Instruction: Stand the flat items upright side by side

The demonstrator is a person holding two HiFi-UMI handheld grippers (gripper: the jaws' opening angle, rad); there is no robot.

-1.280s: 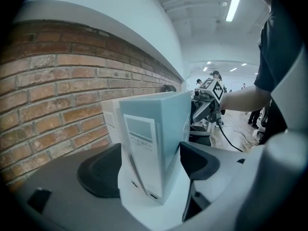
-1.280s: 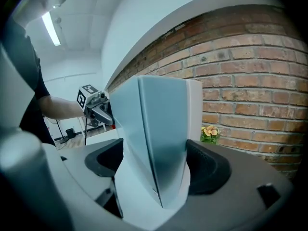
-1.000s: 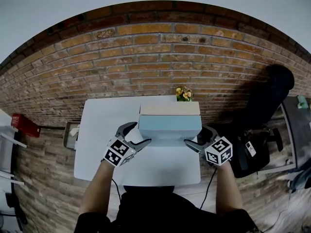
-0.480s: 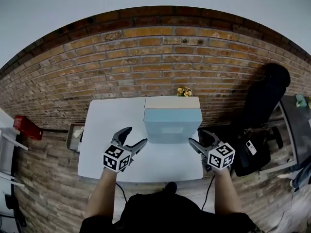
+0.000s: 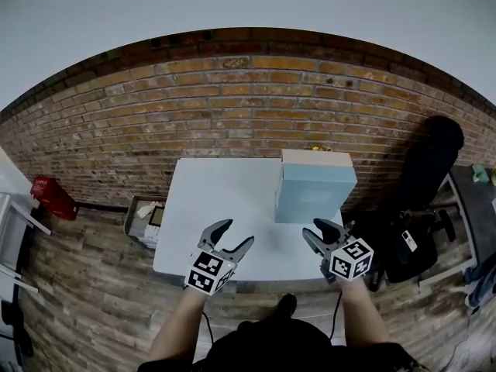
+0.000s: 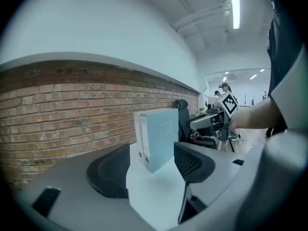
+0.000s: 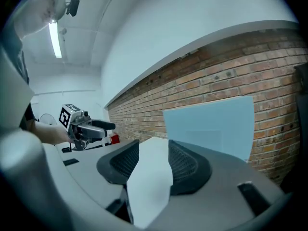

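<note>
blue binder point(image 5: 314, 196) | spine point(image 6: 146, 146): left gripper view only | left hand-held gripper point(image 5: 237, 233), right hand-held gripper point(image 5: 311, 229): closing, empty

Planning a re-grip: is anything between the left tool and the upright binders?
Nothing visible: only bare table lies between the left tool and the binders. Its jaws have just been closing, with nothing between them.

Behind the blue binder point(image 5: 314, 194) at the far right corner of the table point(image 5: 225, 208), the cream binder point(image 5: 318, 160) showed only its top; a small thing point(image 5: 318, 149) beyond was too hidden to identify.
</note>
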